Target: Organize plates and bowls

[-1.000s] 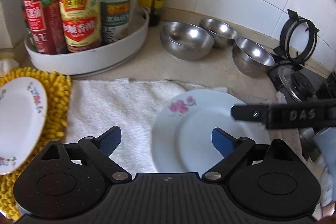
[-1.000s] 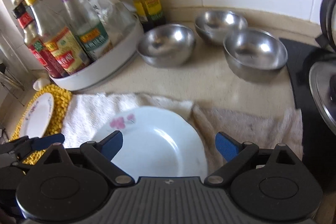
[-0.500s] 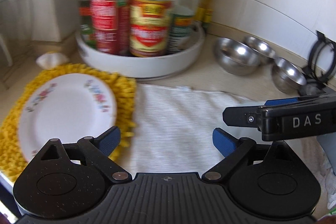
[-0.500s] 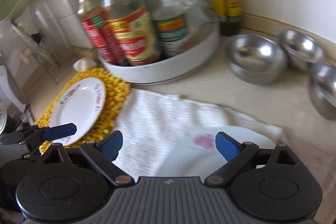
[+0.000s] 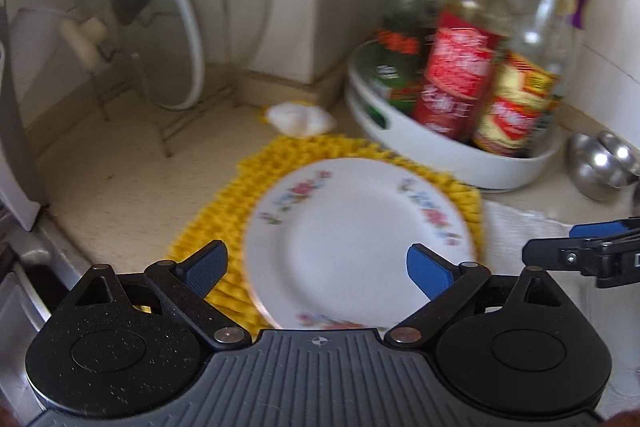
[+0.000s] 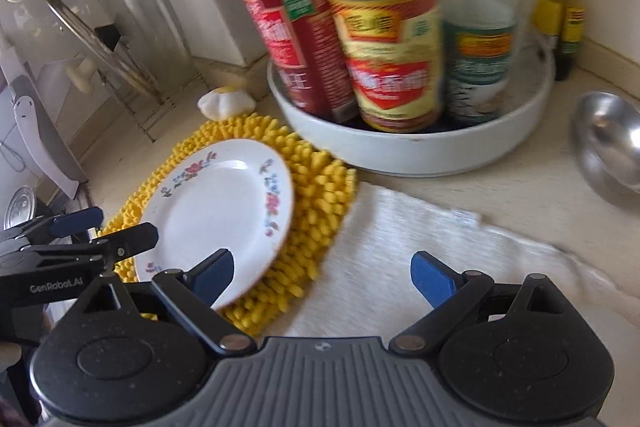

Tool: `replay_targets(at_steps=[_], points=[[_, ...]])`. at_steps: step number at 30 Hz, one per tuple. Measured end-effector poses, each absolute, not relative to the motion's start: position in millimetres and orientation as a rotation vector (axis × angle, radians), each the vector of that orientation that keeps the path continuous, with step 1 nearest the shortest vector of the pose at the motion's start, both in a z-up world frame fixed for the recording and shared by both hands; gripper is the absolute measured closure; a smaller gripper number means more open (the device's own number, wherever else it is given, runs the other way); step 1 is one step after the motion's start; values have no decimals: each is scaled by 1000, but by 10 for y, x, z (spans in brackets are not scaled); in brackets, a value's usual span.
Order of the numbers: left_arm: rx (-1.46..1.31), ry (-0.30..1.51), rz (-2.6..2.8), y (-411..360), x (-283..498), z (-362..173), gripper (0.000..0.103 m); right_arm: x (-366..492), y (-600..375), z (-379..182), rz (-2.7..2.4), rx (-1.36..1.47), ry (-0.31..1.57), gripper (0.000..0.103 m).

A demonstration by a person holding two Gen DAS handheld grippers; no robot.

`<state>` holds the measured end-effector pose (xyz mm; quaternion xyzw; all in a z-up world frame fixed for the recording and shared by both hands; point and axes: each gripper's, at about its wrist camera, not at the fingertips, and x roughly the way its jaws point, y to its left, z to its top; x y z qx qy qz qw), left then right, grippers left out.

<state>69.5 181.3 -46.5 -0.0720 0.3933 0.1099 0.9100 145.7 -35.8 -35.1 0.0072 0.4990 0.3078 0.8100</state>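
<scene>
Floral plate (image 5: 352,235) lies on the yellow mat (image 5: 224,223), its near rim cut off behind the left gripper (image 5: 316,265), whose fingers are spread wide and empty. Rightward, bottles (image 5: 460,67) blur. Right gripper (image 6: 322,277), wide too, has swung left; the pink-flower plate has gone from view.

Each tool has a ribbed grey body, two round speckled black housings, and black linkage arms with silver pivot screws that end in blue pads. The left tool (image 5: 316,263) and the right tool (image 6: 322,273) look alike in build. Seen from the side, the left tool's black arm carries white "GenRobot.AI" lettering and a small screw.
</scene>
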Motion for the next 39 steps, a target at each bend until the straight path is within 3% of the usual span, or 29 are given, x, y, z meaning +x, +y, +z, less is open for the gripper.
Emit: replay_targets(at_steps=[7, 13, 16, 20, 27, 33, 39], points=[[-173, 831, 179, 2090, 783, -582, 6, 1554, -32, -477, 713, 18, 1088, 0], [-226, 861, 138, 2182, 873, -722, 21, 1632, 168, -532, 772, 15, 1090, 0], [-238, 873, 110, 2189, 907, -768, 21, 1661, 231, -554, 773, 12, 1097, 0], [-242, 881, 94, 2222, 951, -796, 22, 1692, 297, -626, 779, 13, 1136, 8], [-238, 882, 72, 2233, 1021, -822, 19, 1698, 376, -620, 797, 26, 1147, 9], [-237, 894, 83, 2251, 1098, -854, 24, 1735, 407, -629, 794, 68, 1179, 9], [-254, 881, 55, 2164, 970, -736, 18, 1635, 165, -532, 782, 152, 1219, 9]])
